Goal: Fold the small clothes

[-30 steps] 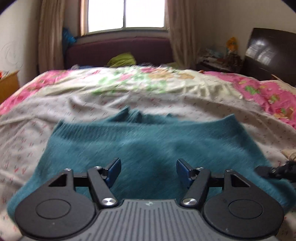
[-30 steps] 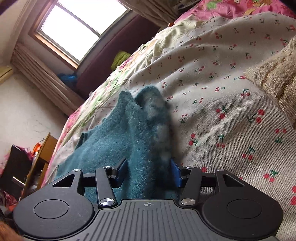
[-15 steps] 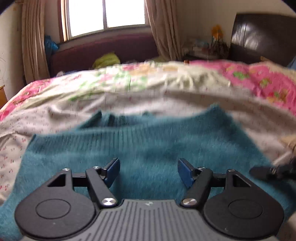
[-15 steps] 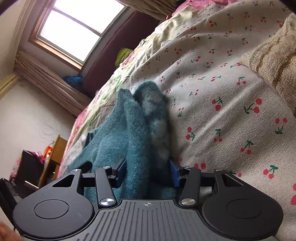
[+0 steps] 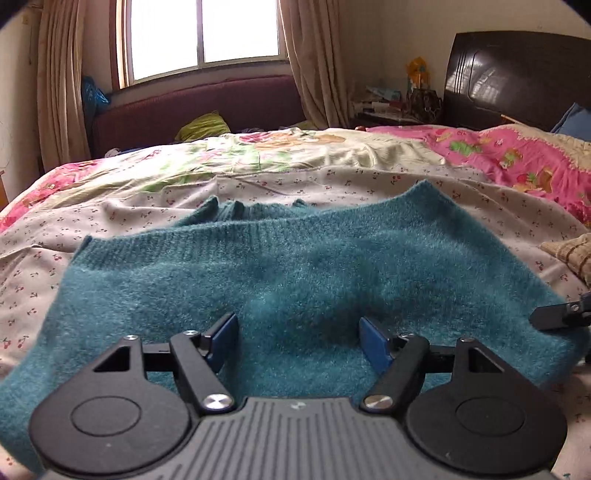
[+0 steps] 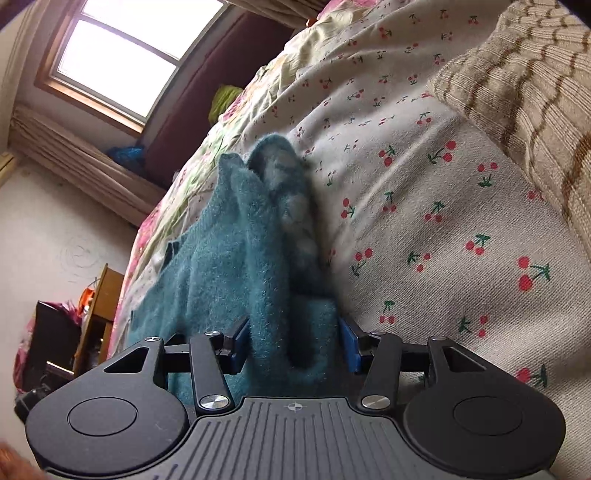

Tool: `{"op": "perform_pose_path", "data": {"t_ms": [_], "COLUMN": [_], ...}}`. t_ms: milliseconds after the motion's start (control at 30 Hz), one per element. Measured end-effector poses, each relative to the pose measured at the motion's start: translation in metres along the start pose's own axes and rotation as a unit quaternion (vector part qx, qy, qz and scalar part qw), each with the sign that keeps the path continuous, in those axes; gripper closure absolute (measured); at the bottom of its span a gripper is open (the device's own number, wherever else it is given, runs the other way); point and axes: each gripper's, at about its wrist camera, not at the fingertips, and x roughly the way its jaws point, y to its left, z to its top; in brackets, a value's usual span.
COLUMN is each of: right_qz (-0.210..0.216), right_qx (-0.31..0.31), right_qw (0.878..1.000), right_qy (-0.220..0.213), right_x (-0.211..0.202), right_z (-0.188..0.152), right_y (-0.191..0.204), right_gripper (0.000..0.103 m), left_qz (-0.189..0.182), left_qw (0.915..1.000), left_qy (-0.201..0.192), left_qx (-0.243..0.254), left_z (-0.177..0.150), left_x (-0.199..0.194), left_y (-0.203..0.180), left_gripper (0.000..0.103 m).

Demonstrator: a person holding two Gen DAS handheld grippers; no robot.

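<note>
Your teal sweater [image 5: 295,273] lies spread on the cherry-print bedsheet [image 5: 369,184], ribbed hem towards the window [image 5: 203,33]. Your left tongs [image 5: 297,341] are opening, blue pads wide over the sweater's near edge, not pressing it. Your right tongs [image 6: 293,341] clench a bunched fold of the sweater at its side nearest the striped beige knit [image 6: 535,92].

A bed [image 5: 369,184] is lying under a cherry-print sheet [image 6: 424,221]. A teal sweater [image 5: 295,273] is lying on the sheet, with a beige striped knit [image 6: 517,96] resting just beside the sweater.
</note>
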Motion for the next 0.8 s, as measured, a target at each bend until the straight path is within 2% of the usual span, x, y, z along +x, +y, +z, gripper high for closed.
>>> {"op": "perform_pose_path", "data": {"t_ms": [100,200,333,400,467,500,533,600,700,733,767,800], "right_qz": [0.02,0.04,0.059,0.042,0.03,0.036,0.047,0.061,0.024,0.007,-0.006,-0.008], "right_qx": [0.013,0.029,0.066,0.052,0.047,0.057,0.067,0.074,0.022,-0.002,-0.022,-0.034], "right_qw": [1.0,0.999,0.996,0.997,0.998,0.997,0.995,0.994,0.997,0.997,0.996,0.996], "right_qy": [0.011,0.005,-0.017,-0.034,-0.04,-0.043,-0.049,-0.06,-0.074,-0.08,-0.085,-0.087], "right_x": [0.015,0.031,0.044,0.046,0.043,0.038,0.032,0.02,0.014,0.014,0.014,0.013], "right_z": [0.0,0.003,0.0,-0.006,-0.007,-0.005,-0.003,0.001,0.001,0.001,0.001,0.001], "right_y": [0.002,0.004,0.011,0.02,0.025,0.025,0.026,0.033,0.057,0.068,0.081,0.092], "right_gripper": [0.052,0.052,0.052,0.061,0.077,0.08,0.084,0.086,0.086,0.086,0.086,0.086], "left_qz": [-0.013,-0.018,-0.001,0.023,0.05,0.054,0.056,0.057,0.034,0.041,0.045,0.039], "left_qw": [0.9997,0.9987,0.9975,0.9962,0.9971,0.9976,0.9979,0.9981,0.997,0.9968,0.9981,0.9987], "left_qy": [-0.004,0.002,-0.031,-0.044,-0.014,0.005,0.001,-0.01,-0.043,-0.041,-0.009,-0.003], "left_qx": [-0.019,-0.047,-0.064,-0.071,-0.056,-0.043,-0.033,-0.022,-0.055,-0.055,-0.041,-0.032], "left_z": [0.003,0.005,0.011,0.015,0.012,0.006,0.0,0.0,0.006,0.004,0.001,-0.004], "left_x": [-0.003,-0.002,-0.012,-0.008,0.011,0.022,0.027,0.022,0.006,0.006,0.015,0.018], "left_y": [0.007,0.019,0.028,0.032,0.031,0.03,0.028,0.023,0.034,0.037,0.039,0.041], "left_gripper": [0.021,0.021,0.021,0.021,0.021,0.02,0.02,0.023,0.025,0.025,0.024,0.024]}}
